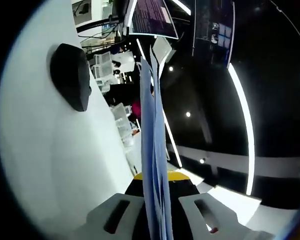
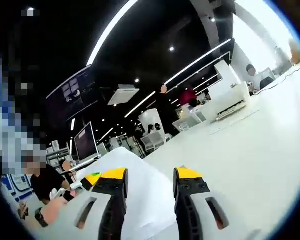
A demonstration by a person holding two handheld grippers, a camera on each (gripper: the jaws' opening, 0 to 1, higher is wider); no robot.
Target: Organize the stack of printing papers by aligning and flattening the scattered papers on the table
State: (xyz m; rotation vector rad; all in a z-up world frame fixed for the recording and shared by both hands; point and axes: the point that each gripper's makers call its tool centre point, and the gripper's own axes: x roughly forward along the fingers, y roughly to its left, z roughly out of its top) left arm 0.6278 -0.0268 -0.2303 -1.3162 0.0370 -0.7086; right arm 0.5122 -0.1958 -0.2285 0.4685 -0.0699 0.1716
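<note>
Papers [image 1: 152,150] stand edge-on at frame centre between the left gripper's [image 1: 157,210] jaws, mouse [image 1: 71,76] on the table [image 1: 45,165] upper left.

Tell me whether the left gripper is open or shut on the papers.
Shut: in the left gripper view the left gripper clamps the papers, which stand edge-on between its jaws.

A black computer mouse [image 1: 71,76] lies on the white table [image 1: 50,165]; monitors [image 2: 85,141] (dark screens) stand beyond

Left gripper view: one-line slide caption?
Left gripper clamps a sheaf of printing papers edge-on, beside a white table with a black mouse.
</note>
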